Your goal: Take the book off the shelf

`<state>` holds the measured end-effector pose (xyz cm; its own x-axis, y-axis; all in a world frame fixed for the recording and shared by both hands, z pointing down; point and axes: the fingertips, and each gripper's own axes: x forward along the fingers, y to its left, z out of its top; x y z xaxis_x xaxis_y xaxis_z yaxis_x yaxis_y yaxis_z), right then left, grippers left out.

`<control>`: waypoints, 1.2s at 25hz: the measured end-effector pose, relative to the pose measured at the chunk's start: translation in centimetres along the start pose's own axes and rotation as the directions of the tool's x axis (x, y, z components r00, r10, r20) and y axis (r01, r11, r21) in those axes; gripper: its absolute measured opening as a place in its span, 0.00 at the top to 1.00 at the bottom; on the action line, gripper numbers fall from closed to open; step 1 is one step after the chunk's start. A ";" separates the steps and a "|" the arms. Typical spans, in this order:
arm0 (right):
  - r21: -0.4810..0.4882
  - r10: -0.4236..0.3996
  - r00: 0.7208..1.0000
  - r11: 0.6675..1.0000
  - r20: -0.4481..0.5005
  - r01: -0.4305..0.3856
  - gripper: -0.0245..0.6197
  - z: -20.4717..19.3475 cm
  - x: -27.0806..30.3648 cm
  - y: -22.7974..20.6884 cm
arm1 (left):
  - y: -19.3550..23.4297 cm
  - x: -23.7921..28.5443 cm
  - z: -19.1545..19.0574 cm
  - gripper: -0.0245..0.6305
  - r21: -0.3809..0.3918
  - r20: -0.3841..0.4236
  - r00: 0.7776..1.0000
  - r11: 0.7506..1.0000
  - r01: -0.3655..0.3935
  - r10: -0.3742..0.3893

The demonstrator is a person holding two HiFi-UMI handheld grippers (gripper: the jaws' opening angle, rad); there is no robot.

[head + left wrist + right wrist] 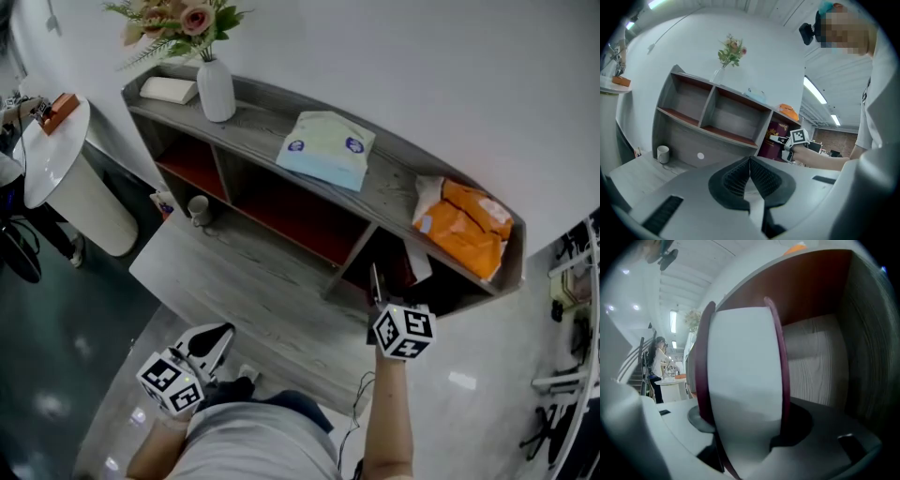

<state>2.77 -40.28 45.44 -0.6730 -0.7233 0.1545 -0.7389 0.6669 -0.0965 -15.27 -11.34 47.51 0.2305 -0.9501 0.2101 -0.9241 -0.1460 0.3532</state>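
Note:
A thick book (740,380) with maroon covers and white page edges stands upright in the rightmost compartment of the grey shelf (272,122). In the left gripper view the book (771,140) shows its maroon front. My right gripper (380,292) reaches into that compartment. Its jaws stand wide on either side of the book, one pad by each cover, and I see no squeeze. My left gripper (220,339) hangs low at the left over the floor, well away from the shelf. Its pads (740,176) meet with nothing between them.
On the shelf top stand a white vase of flowers (216,89), a white box (169,89), a tissue pack (328,145) and an orange bag (464,230). A mug (199,208) sits on the low wooden platform (244,272). A round white table (52,150) is at far left.

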 end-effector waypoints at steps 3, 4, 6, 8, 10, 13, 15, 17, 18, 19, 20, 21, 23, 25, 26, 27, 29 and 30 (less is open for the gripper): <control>-0.015 -0.019 1.000 1.000 0.004 0.019 0.57 0.0 0.0 -0.1 | 0.0 -0.2 0.1 0.94 0.000 0.009 1.000 1.000 -0.010 0.010; -0.018 -0.025 1.000 1.000 0.005 0.025 0.59 0.0 -0.1 -0.2 | -0.1 -0.3 0.1 0.94 0.001 0.011 1.000 1.000 -0.010 0.010; -0.008 -0.028 1.000 1.000 0.005 0.029 0.61 0.0 -0.5 -0.3 | -0.3 -0.2 0.2 0.94 0.005 0.010 1.000 1.000 -0.003 0.003; 0.012 -0.030 1.000 0.999 0.005 0.029 0.61 0.0 -1.1 -0.5 | -0.6 0.0 0.1 0.94 0.010 0.003 1.000 1.000 0.009 -0.009; 0.025 -0.037 0.999 0.999 0.006 0.037 0.62 -0.1 -1.9 -0.7 | -0.9 0.3 0.0 0.94 0.016 -0.005 1.000 1.000 0.026 -0.026; 0.053 -0.049 0.999 0.997 0.004 0.048 0.62 -0.2 -3.6 -0.8 | -1.4 0.9 0.1 0.94 0.024 -0.017 0.998 0.998 0.062 -0.061; 0.091 -0.054 0.998 0.994 0.007 0.053 0.62 -0.5 -5.0 -0.8 | -2.0 1.5 0.2 0.94 0.030 -0.025 0.995 0.995 0.093 -0.092; 0.123 -0.062 0.998 0.991 0.012 0.060 0.62 -0.7 -6.6 -0.8 | -2.7 2.3 0.2 0.94 0.037 -0.035 0.991 0.991 0.132 -0.131; 0.131 -0.068 0.998 0.989 0.013 0.066 0.62 -0.8 -7.3 -0.8 | -3.1 2.7 0.2 0.94 0.040 -0.041 0.988 0.987 0.154 -0.152; 0.135 -0.076 0.997 0.988 0.015 0.073 0.62 -0.9 -8.1 -0.8 | -3.6 3.2 0.2 0.94 0.042 -0.047 0.984 0.984 0.176 -0.174; 0.139 -0.084 0.996 0.987 0.017 0.081 0.62 -1.0 -8.9 -0.9 | -4.1 3.6 0.1 0.94 0.045 -0.054 0.979 0.979 0.198 -0.196; 0.145 -0.094 0.995 0.985 0.018 0.090 0.62 -1.1 -9.7 -1.0 | -4.6 4.1 0.1 0.94 0.047 -0.062 0.974 0.974 0.222 -0.219; 0.166 -0.113 0.993 0.980 0.021 0.108 0.62 -1.4 -11.5 -1.2 | -5.8 5.0 -0.1 0.94 0.052 -0.076 0.961 0.961 0.272 -0.268; 0.192 -0.127 0.992 0.974 0.025 0.120 0.62 -1.8 -13.2 -1.4 | -7.2 5.9 -0.2 0.94 0.055 -0.091 0.944 0.945 0.323 -0.317; 0.208 -0.134 0.991 0.970 0.028 0.125 0.62 -2.0 -14.1 -1.4 | -7.8 6.4 -0.3 0.94 0.057 -0.099 0.935 0.936 0.347 -0.341; 0.227 -0.143 0.989 0.965 0.031 0.132 0.62 -2.2 -15.0 -1.5 | -8.5 6.9 -0.4 0.94 0.059 -0.107 0.925 0.927 0.372 -0.364; 0.274 -0.168 0.985 0.950 0.037 0.152 0.62 -2.6 -17.0 -1.8 | -10.0 7.8 -0.6 0.94 0.060 -0.125 0.903 0.906 0.420 -0.411; 0.298 -0.182 0.982 0.941 0.039 0.163 0.62 -2.8 -17.9 -1.9 | -10.7 8.3 -0.8 0.94 0.061 -0.135 0.891 0.894 0.444 -0.433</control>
<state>16.37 -28.09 45.63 -0.5279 -0.8392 0.1306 -0.8143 0.4565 -0.3585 -3.21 -17.40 46.16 0.6470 -0.7461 0.1573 -0.7423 -0.5691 0.3537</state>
